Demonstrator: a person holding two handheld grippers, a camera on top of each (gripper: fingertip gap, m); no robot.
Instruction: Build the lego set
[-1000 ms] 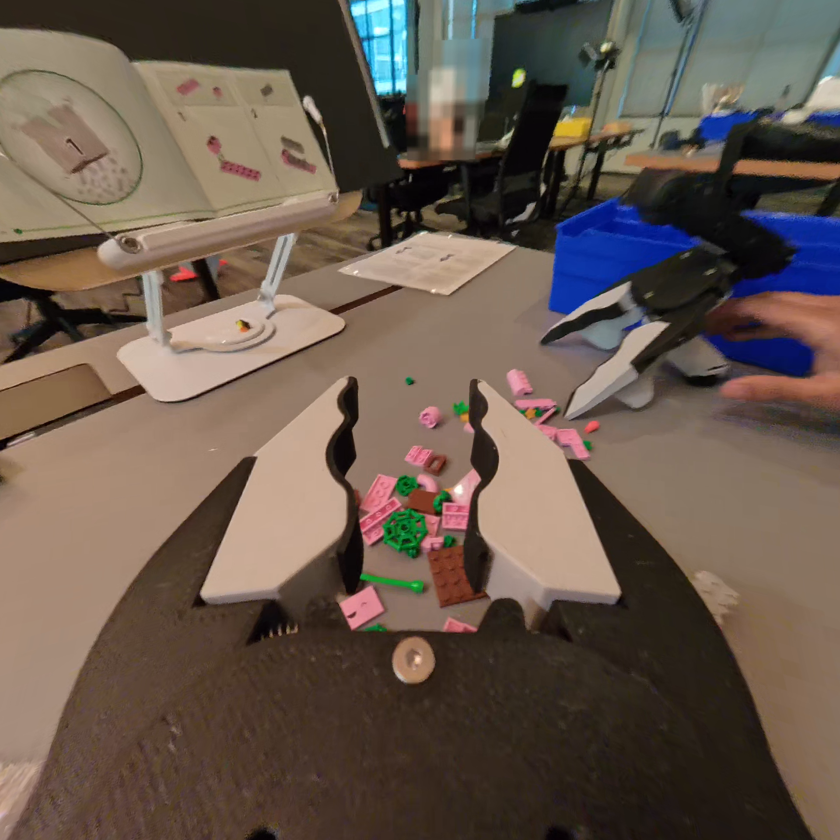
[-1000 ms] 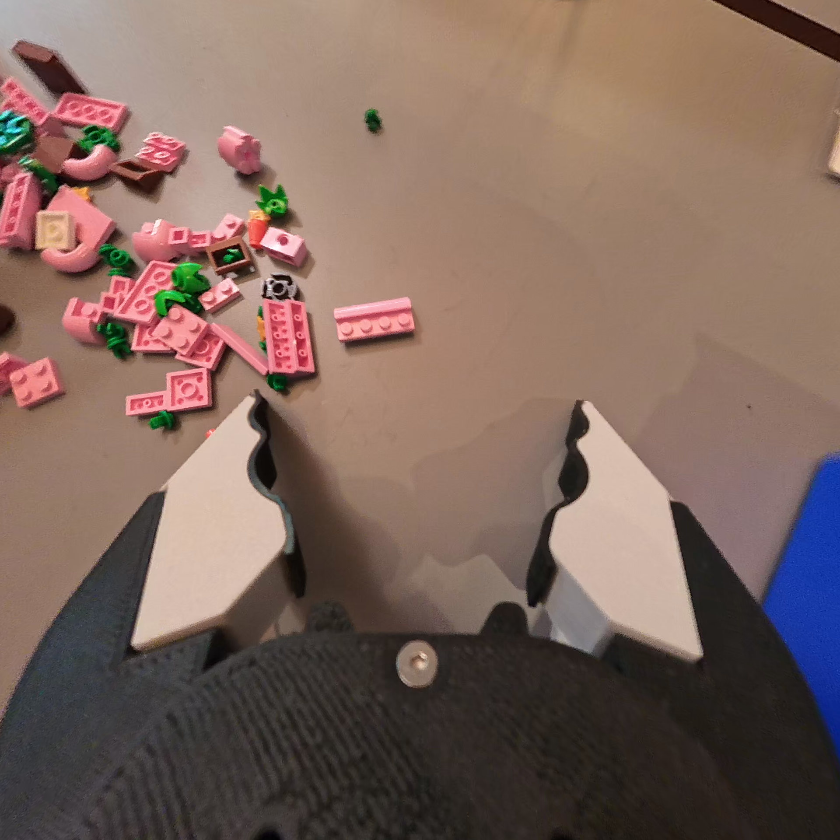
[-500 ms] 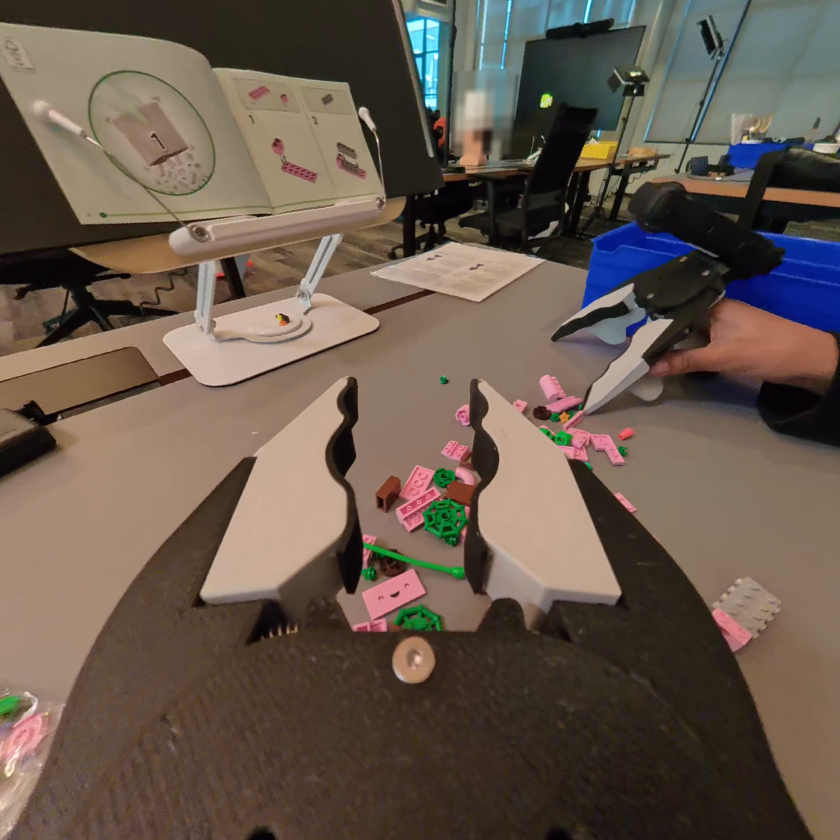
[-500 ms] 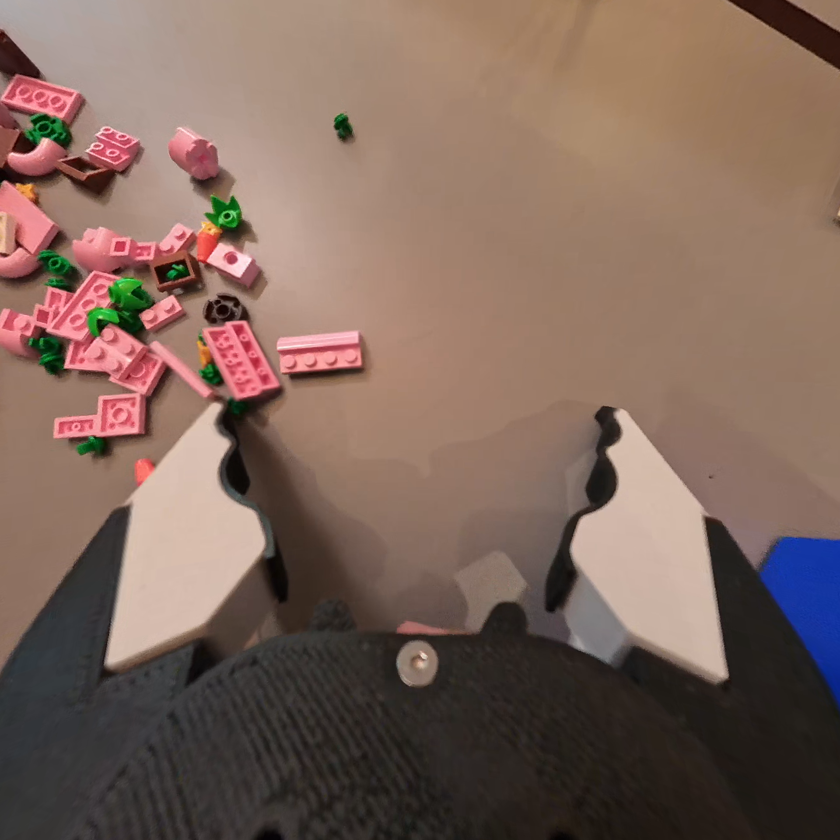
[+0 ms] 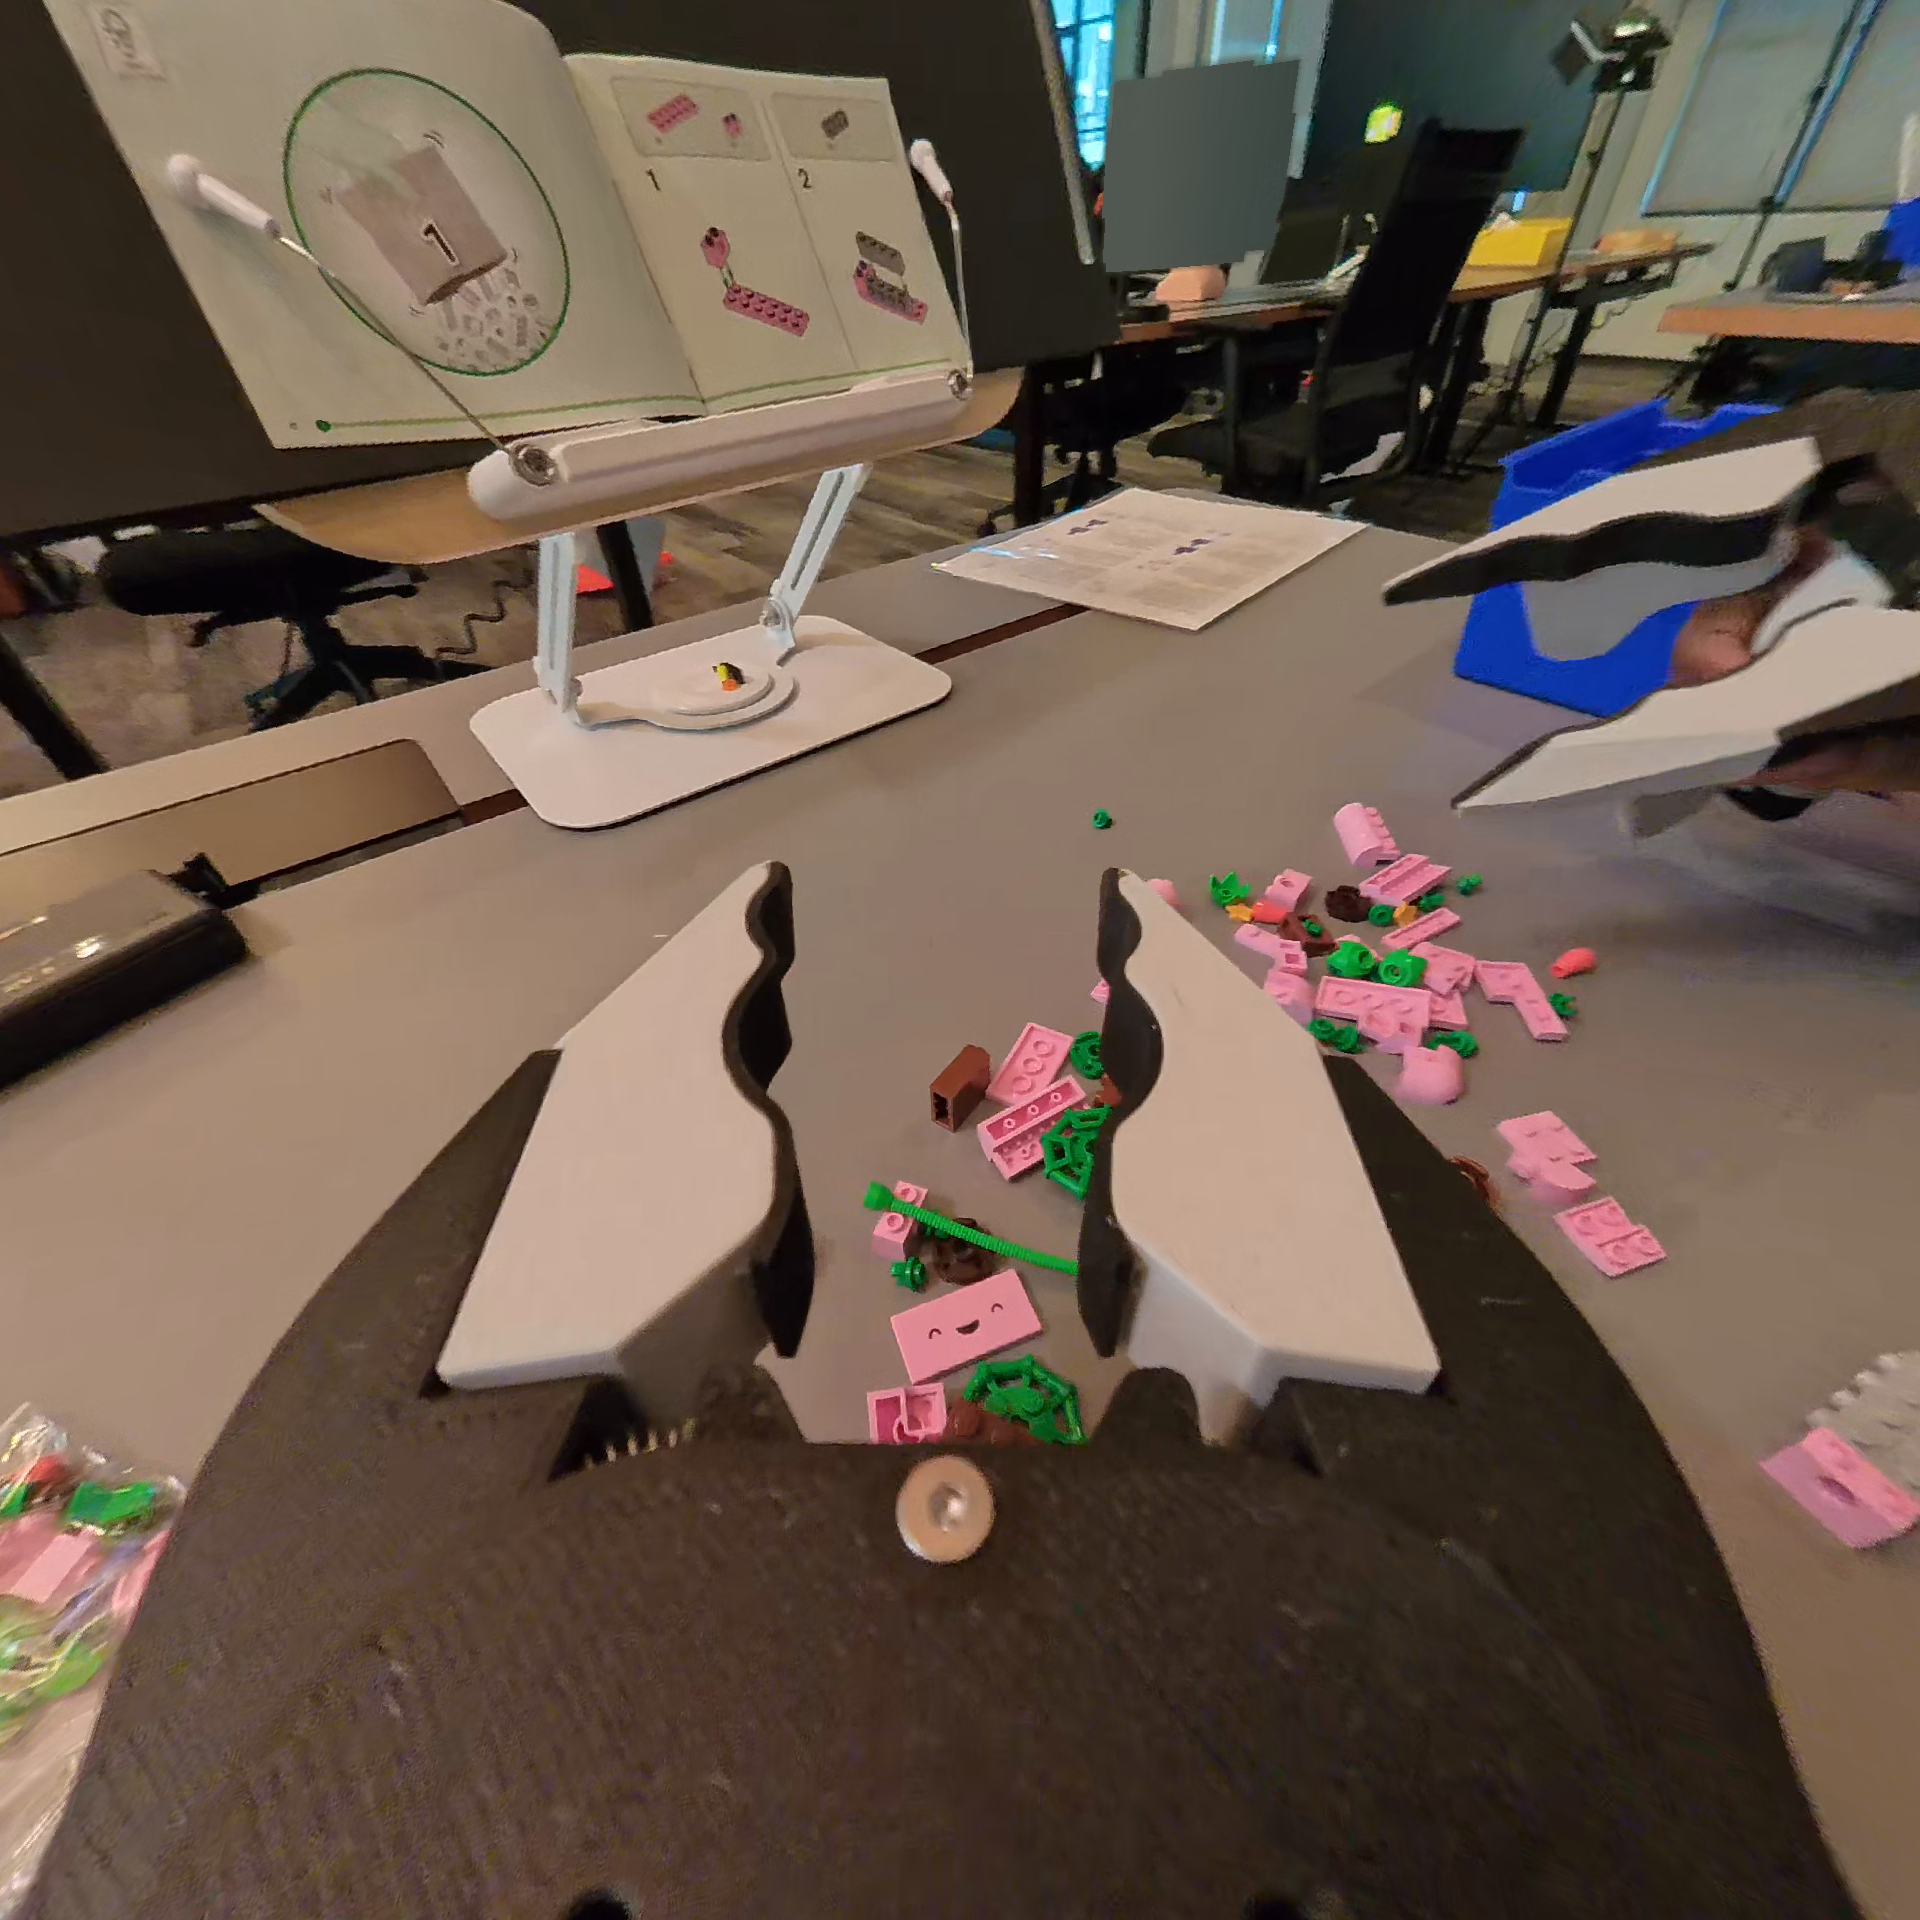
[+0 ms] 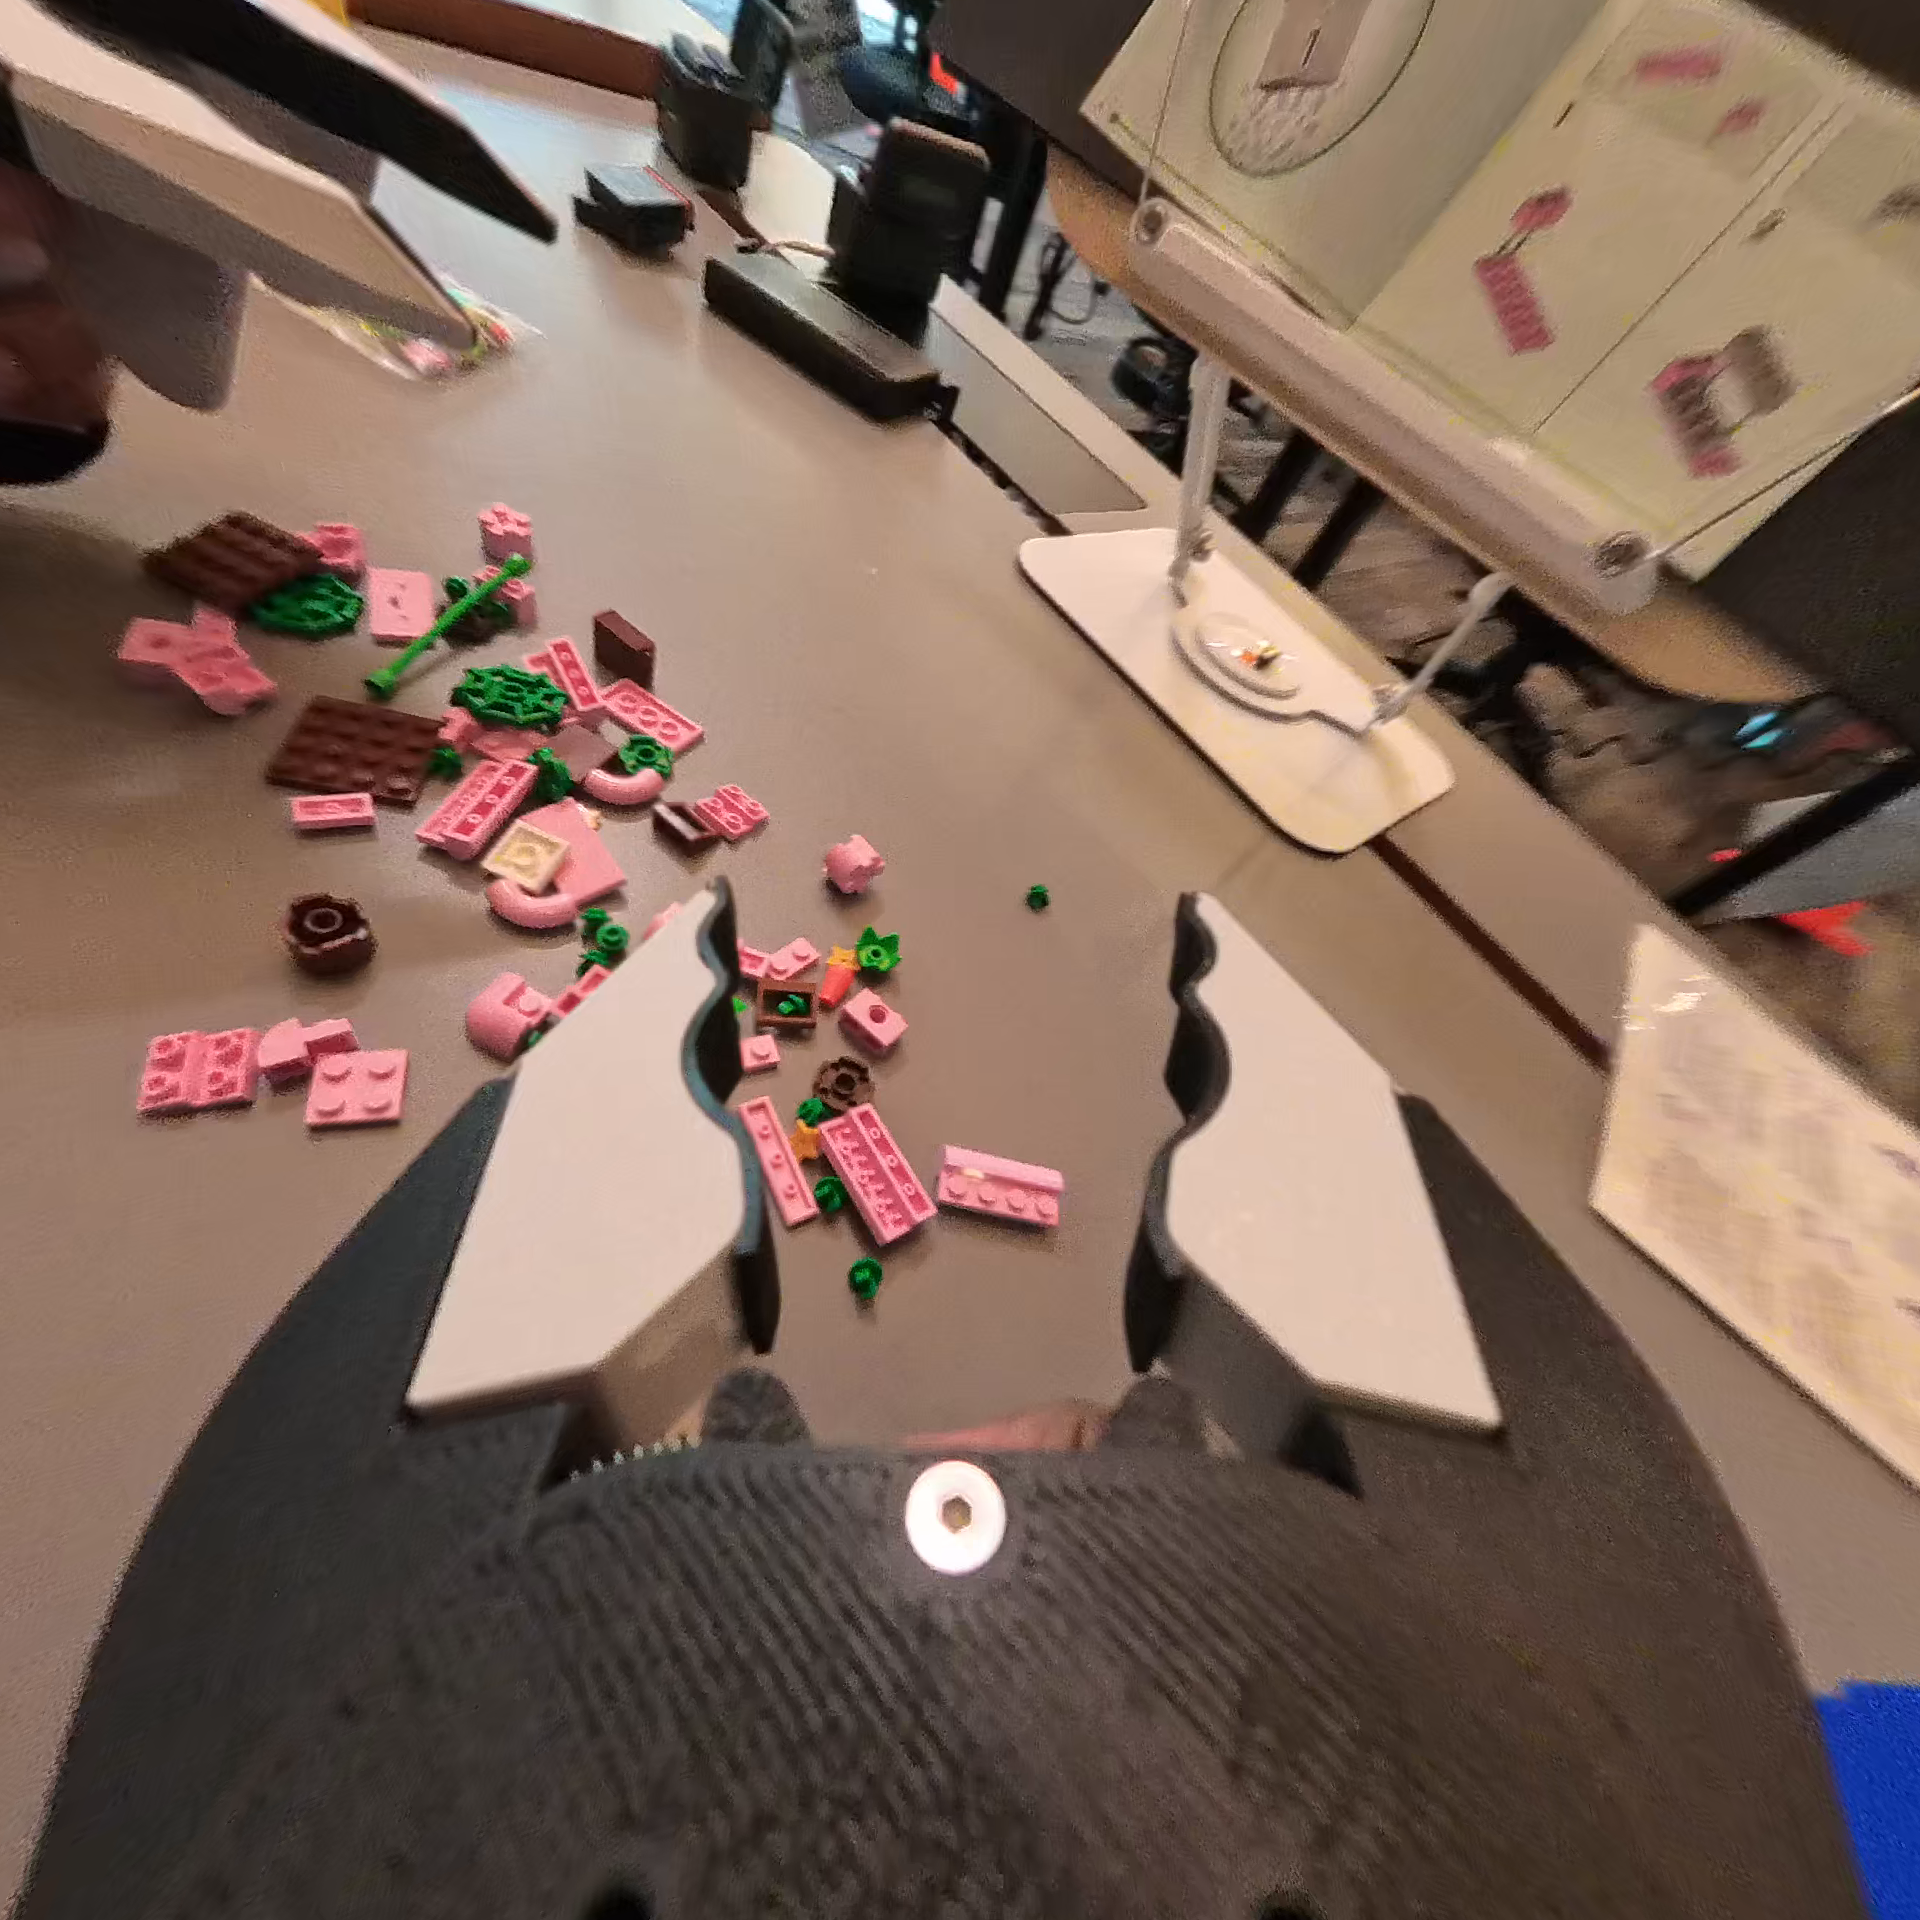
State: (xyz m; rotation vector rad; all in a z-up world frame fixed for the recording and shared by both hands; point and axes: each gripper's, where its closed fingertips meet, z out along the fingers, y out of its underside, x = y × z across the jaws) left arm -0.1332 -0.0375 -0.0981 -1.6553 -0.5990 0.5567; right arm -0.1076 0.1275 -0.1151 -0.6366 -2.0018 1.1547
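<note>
Loose Lego pieces, pink, green and brown, lie scattered on the grey table. My left gripper is open and empty, low over the near part of the pile, with a pink smiley tile and a green stick between its fingers. My right gripper is open and empty above the pile's right edge, over a long pink plate and a pink brick. It also shows at the right in the left wrist view. A brown plate lies farther left.
An open instruction booklet sits on a white stand at the back of the table. A blue bin and a paper sheet are at the back right. A bag of pieces and a black device are at the left. To the long pink plate: right tips about 8 cm, left tips about 20 cm. My left wrist view looks at it from another angle. The pink brick sits 9 cm or so from the ends of my right fingers. Seen from the left wrist view as well.
My right gripper has lifted and tilted up from facing straight down to looking across the table, its jaws somewhat narrower. My left gripper has drawn back toward the near edge. Both stay open.
</note>
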